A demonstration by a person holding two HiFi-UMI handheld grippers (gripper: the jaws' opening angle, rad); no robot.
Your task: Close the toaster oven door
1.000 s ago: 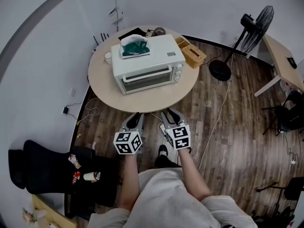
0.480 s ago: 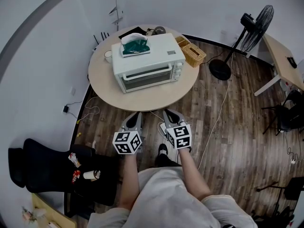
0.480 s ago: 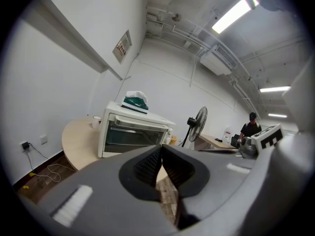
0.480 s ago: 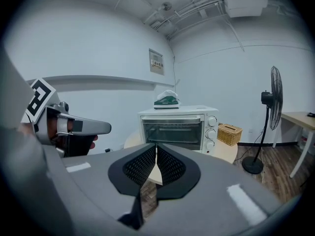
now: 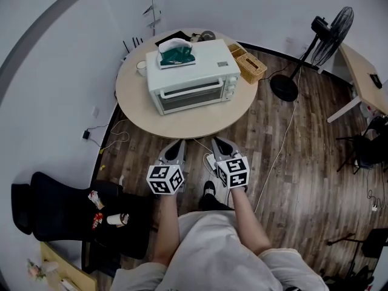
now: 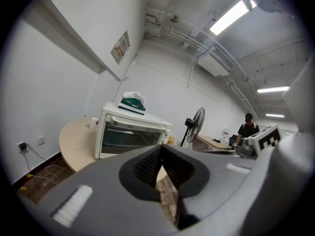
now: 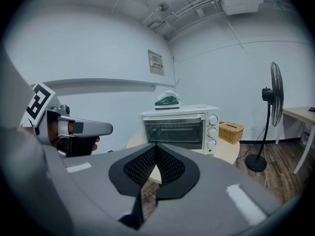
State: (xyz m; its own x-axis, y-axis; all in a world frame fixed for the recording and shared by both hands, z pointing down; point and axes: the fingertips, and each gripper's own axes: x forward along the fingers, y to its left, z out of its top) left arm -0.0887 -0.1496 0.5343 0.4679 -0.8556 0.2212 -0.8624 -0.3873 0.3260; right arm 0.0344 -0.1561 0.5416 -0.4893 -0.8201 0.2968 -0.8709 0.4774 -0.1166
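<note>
The white toaster oven (image 5: pixel 193 74) stands on the round wooden table (image 5: pixel 182 123), and its glass door looks shut and upright. It also shows in the left gripper view as the toaster oven (image 6: pixel 130 134) and in the right gripper view as the toaster oven (image 7: pixel 179 129). My left gripper (image 5: pixel 176 145) and right gripper (image 5: pixel 219 143) hover side by side over the floor, short of the table's near edge and pointing at the oven. Both pairs of jaws are closing their last bit and meet, left gripper (image 6: pixel 161 149) and right gripper (image 7: pixel 156 147), with nothing between them.
A green and white pack (image 5: pixel 176 53) lies on the oven's top. A wicker box (image 5: pixel 250 67) and a white mug (image 5: pixel 141 68) sit on the table. A standing fan (image 5: pixel 321 41) and a desk (image 5: pixel 364 80) are at the right, a black chair (image 5: pixel 48 214) at the left. Cables trail over the floor.
The jaws of both grippers have come together from open. The grippers stay where they were in front of the table, and the head view has shifted slightly.
</note>
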